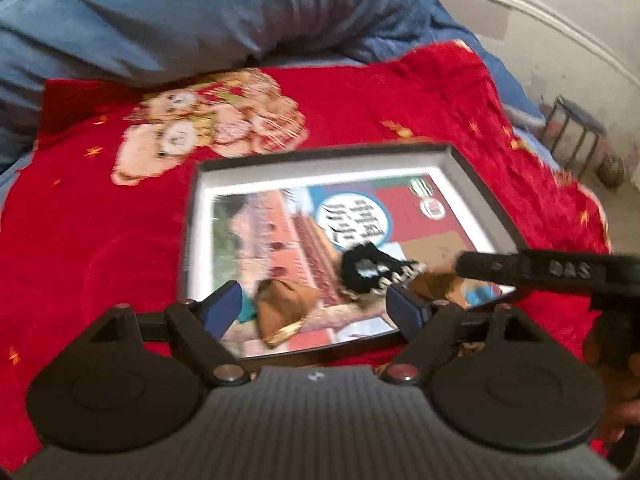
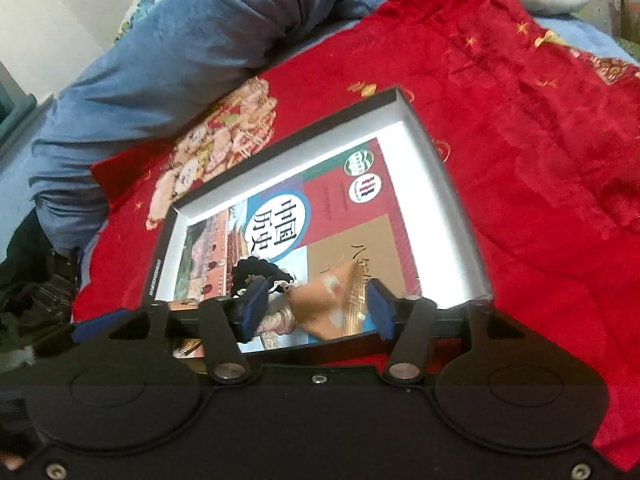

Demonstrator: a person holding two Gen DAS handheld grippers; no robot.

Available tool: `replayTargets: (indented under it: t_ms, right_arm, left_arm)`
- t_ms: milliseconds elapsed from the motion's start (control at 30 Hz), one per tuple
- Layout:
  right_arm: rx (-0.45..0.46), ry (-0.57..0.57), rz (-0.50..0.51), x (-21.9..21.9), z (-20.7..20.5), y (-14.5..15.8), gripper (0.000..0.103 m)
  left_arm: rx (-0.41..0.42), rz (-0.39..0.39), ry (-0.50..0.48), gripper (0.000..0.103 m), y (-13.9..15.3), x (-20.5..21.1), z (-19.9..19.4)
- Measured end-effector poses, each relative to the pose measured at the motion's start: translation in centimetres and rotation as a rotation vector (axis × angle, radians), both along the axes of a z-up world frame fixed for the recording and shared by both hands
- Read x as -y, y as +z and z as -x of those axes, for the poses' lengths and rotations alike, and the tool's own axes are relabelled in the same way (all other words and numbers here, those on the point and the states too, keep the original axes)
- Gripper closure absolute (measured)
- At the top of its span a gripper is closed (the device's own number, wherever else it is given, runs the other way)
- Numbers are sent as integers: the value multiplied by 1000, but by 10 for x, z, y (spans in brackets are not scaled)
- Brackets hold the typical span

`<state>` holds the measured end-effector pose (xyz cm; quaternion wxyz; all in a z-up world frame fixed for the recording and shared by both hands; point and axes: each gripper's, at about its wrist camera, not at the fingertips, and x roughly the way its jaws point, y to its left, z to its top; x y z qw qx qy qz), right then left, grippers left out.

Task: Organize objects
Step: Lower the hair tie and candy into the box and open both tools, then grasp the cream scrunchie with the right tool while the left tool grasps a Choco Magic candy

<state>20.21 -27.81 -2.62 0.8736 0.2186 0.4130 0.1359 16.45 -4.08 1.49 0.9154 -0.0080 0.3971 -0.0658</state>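
A shallow black box with white inner walls (image 1: 320,164) (image 2: 452,216) lies on a red blanket and holds a colourful book (image 1: 288,224) (image 2: 332,216). On the book lie a brown cloth pouch (image 1: 284,312), a black scrunchie (image 1: 368,268) (image 2: 256,270) and a second tan pouch (image 2: 340,300). My left gripper (image 1: 316,308) is open, low over the box's near edge, with the brown pouch between its fingers. My right gripper (image 2: 316,306) is open around the tan pouch; it enters the left wrist view (image 1: 552,272) from the right.
The red blanket with a teddy-bear print (image 1: 208,128) (image 2: 540,160) covers the bed. A rumpled blue quilt (image 1: 180,16) (image 2: 180,52) lies behind the box. A small stool (image 1: 576,132) stands on the floor at far right.
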Motion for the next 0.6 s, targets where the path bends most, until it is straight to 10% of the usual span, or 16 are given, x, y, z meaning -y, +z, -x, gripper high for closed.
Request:
replayTargets:
  t_ms: [367,600]
  right_arm:
    - [151,-99,-111,40,63,40,31]
    - [182,-110,-65,27,118,48,30]
  left_arm:
    - [232,14,130,12,81,-44,72]
    - [322,19,90,11,74,-27,123]
